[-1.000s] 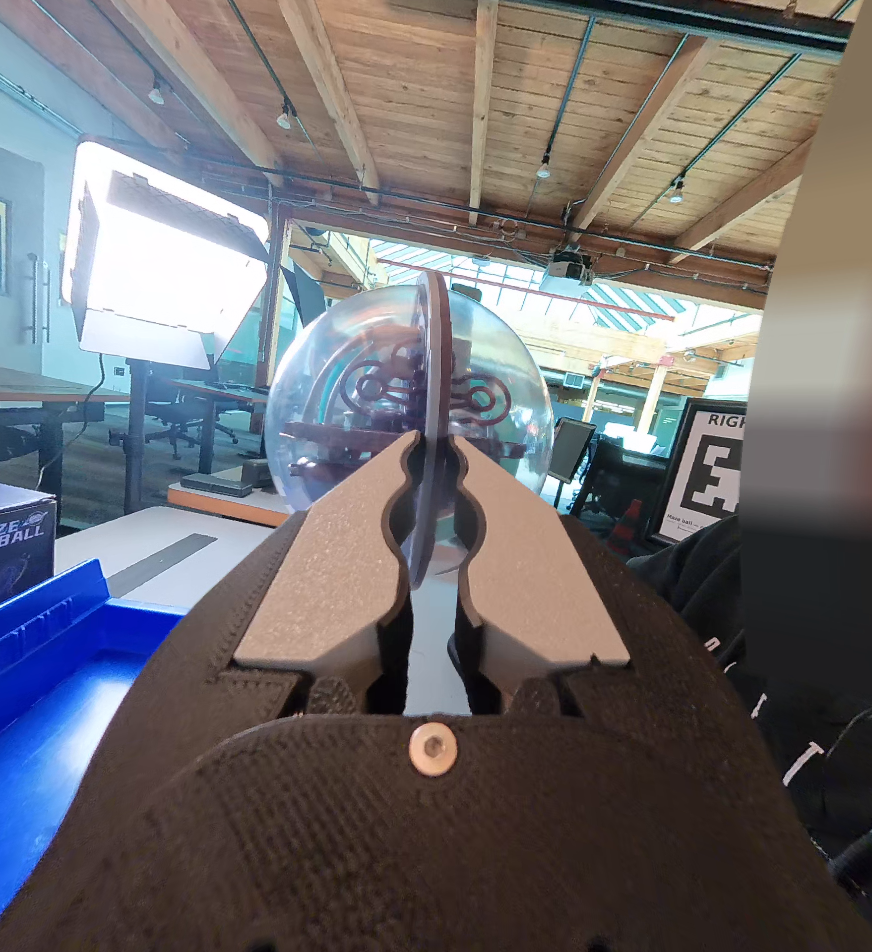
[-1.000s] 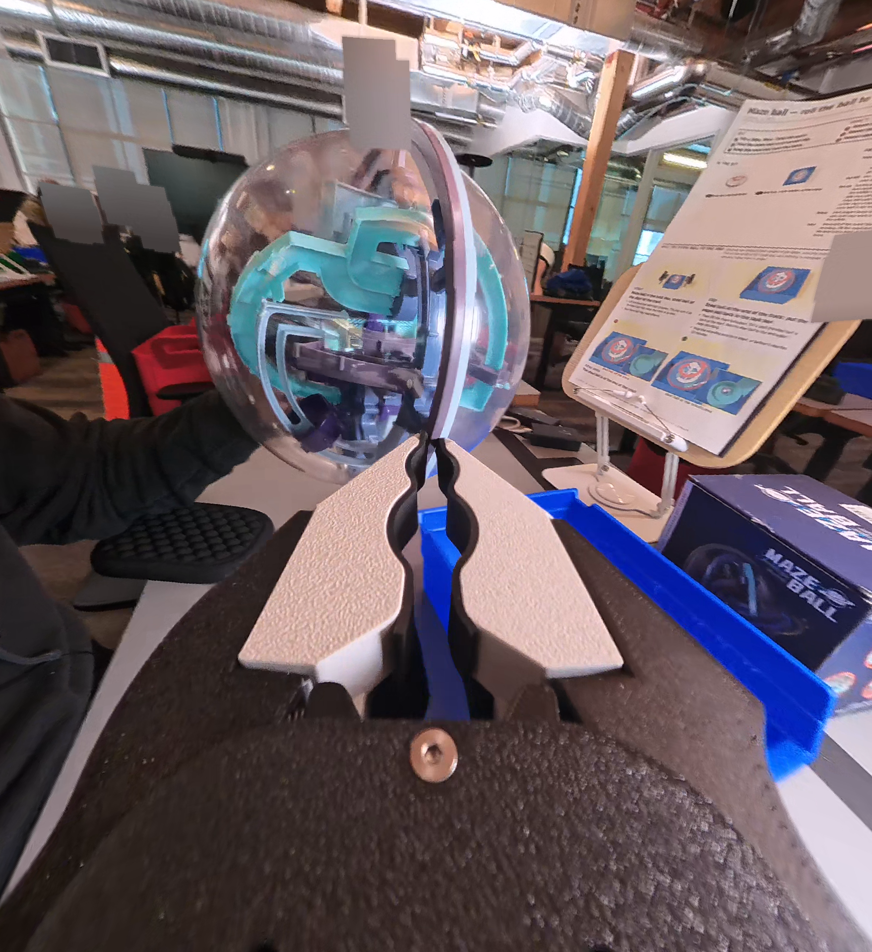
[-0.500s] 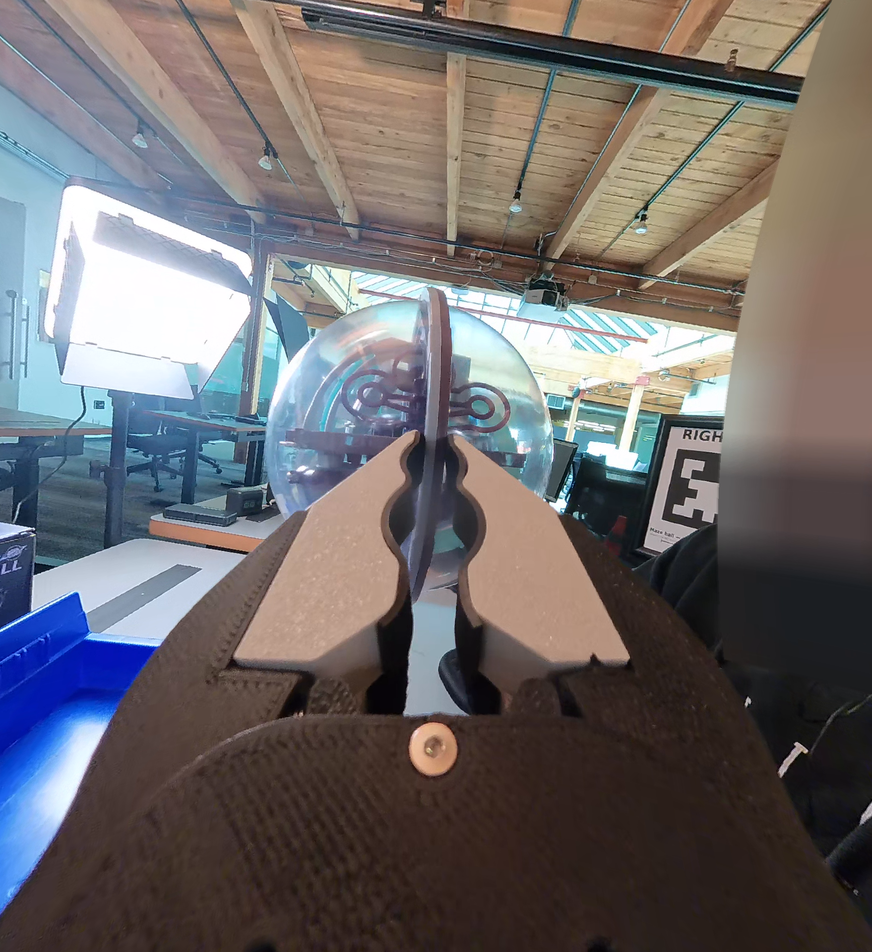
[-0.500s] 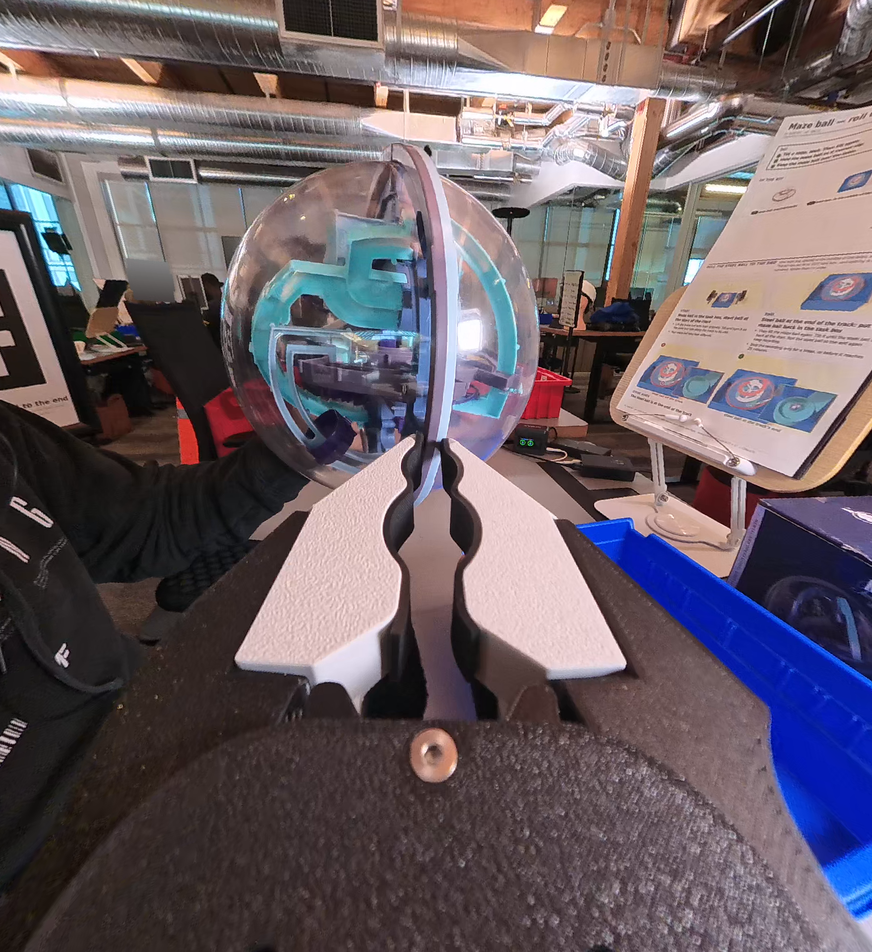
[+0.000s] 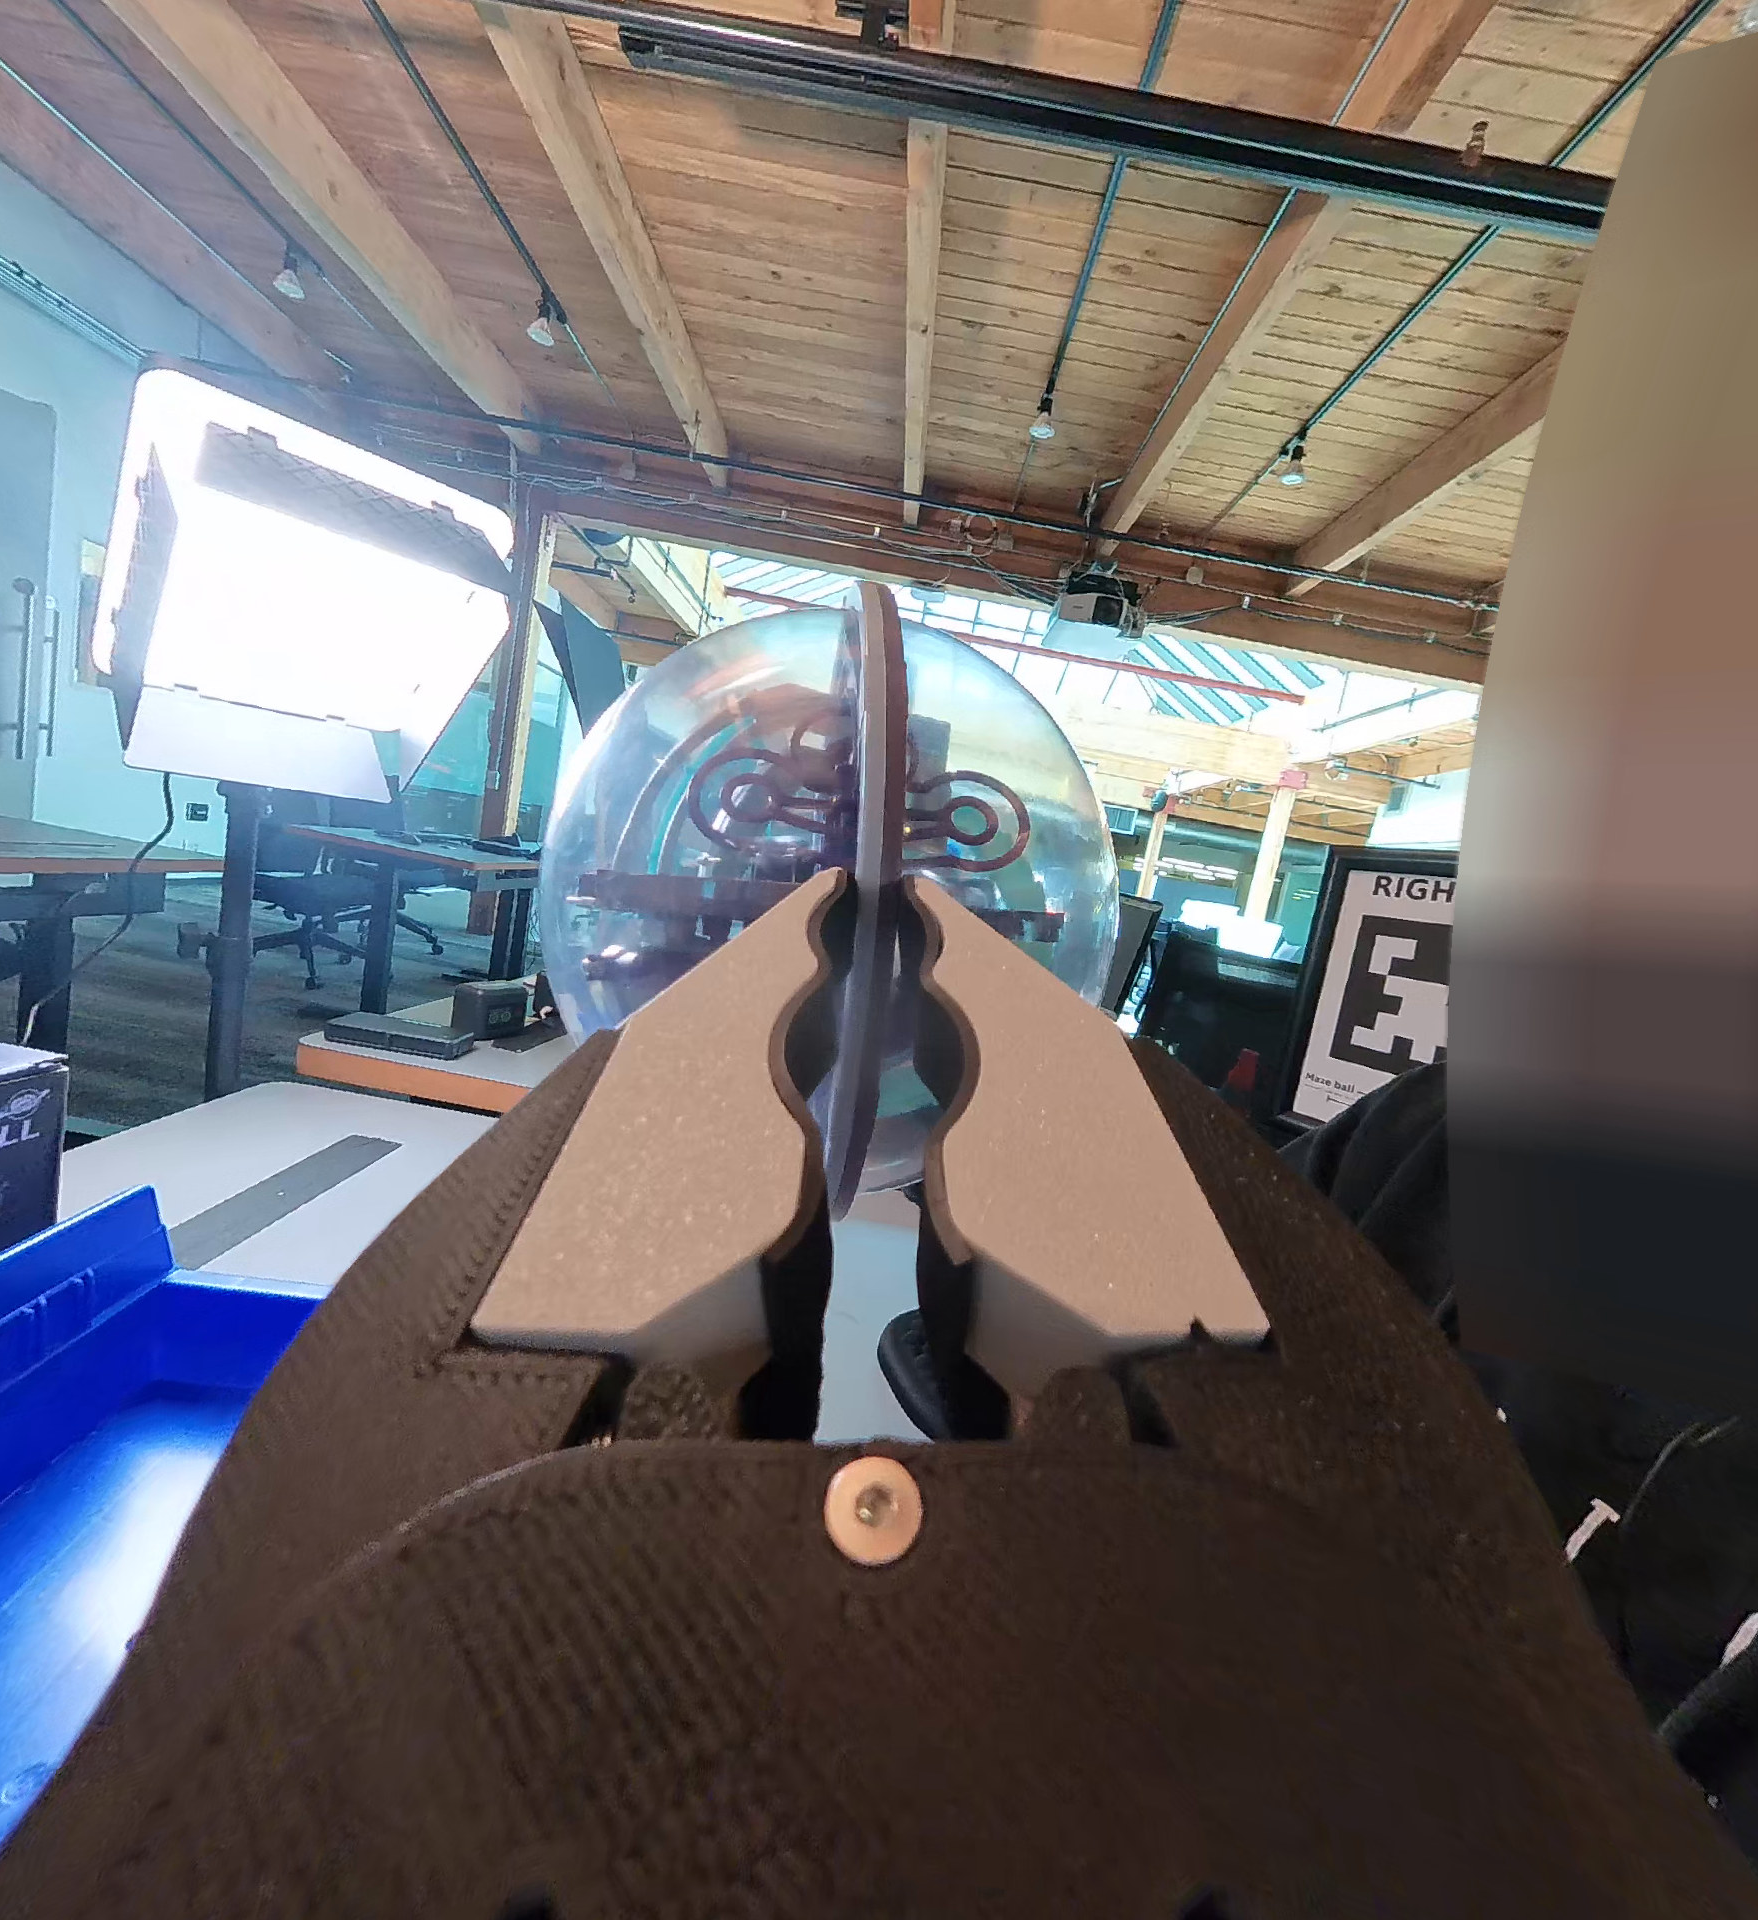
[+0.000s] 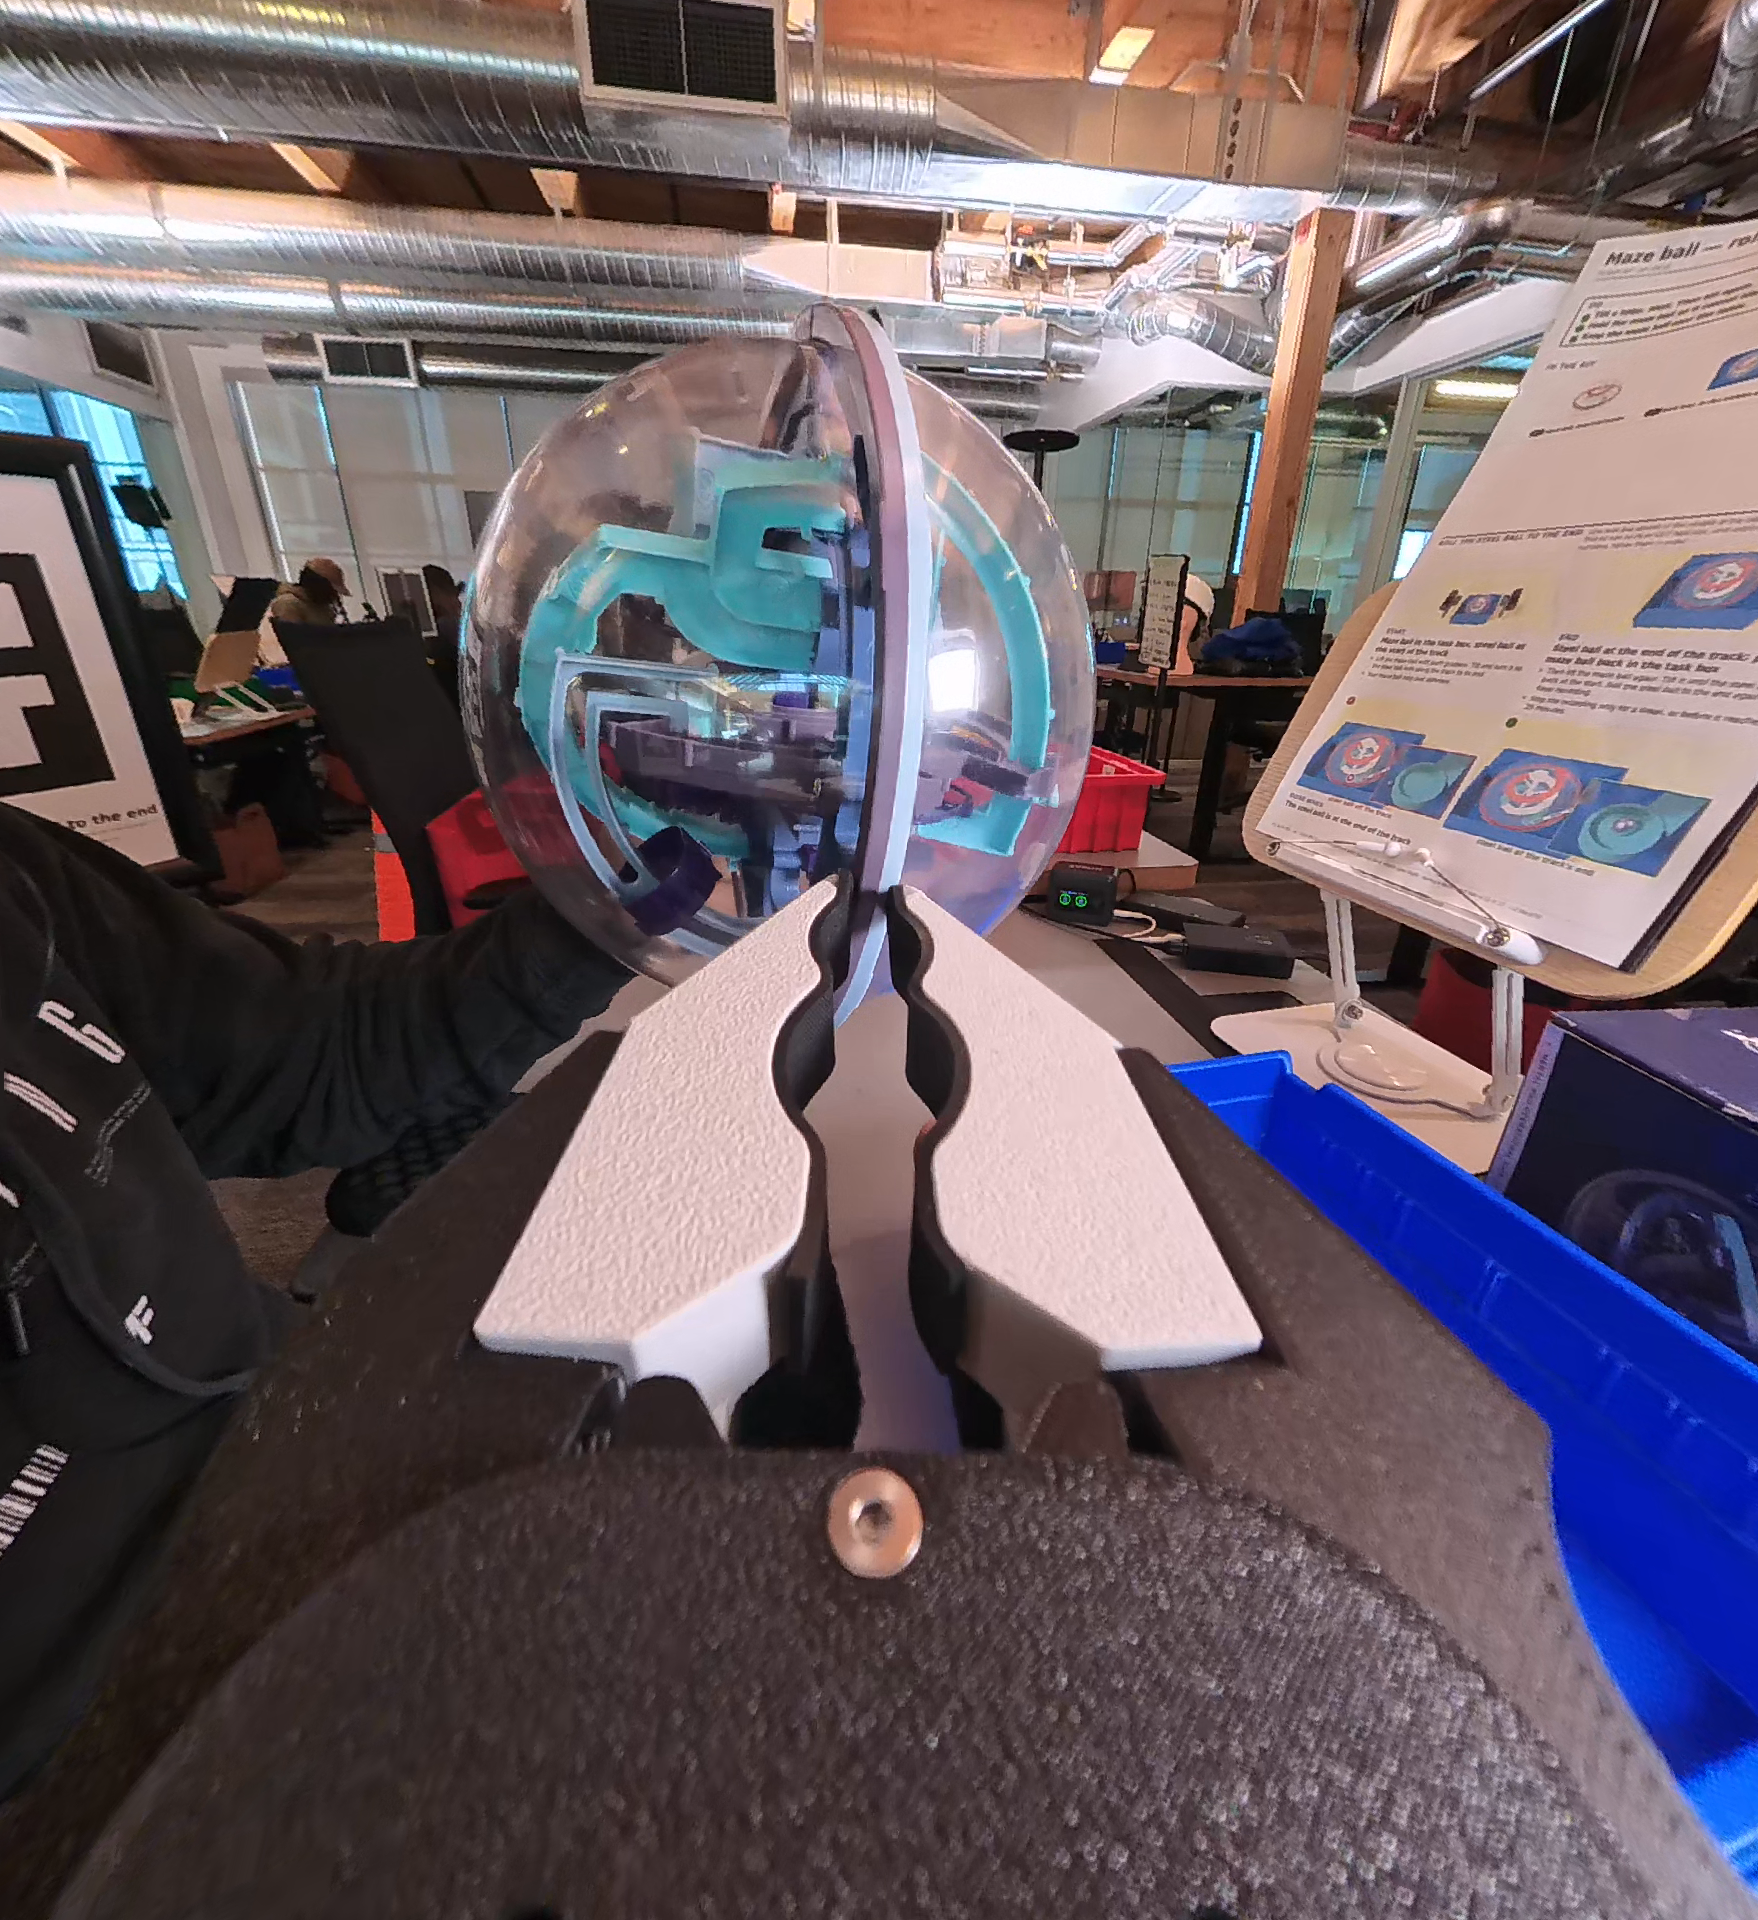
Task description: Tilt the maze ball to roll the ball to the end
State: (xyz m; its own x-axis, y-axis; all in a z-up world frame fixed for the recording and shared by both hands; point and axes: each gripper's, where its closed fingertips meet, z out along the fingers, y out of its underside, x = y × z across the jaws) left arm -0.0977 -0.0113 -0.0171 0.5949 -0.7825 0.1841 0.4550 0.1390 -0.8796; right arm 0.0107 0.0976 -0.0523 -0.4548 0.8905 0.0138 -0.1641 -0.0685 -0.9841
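The maze ball (image 5: 750,831) is a clear plastic sphere with dark red, teal and purple tracks inside and a flat rim around its middle. It is held up in the air between both grippers. My left gripper (image 5: 873,894) is shut on the rim from one side. My right gripper (image 6: 864,894) is shut on the rim from the opposite side, where the maze ball (image 6: 709,665) shows its teal tracks. The rim stands nearly upright in both views. I cannot make out the small ball inside.
A blue bin (image 5: 44,1455) lies below left; it also shows in the right wrist view (image 6: 1540,1309). A dark maze ball box (image 6: 1706,1174) stands beside it. An instruction sheet on a stand (image 6: 1602,665) is at right. A person's dark sleeve (image 6: 262,1018) reaches behind the sphere.
Both grippers have stayed shut on the rim. The sphere has been swung and tilted: the background shifts in both views and the bin drops lower in the right wrist view.
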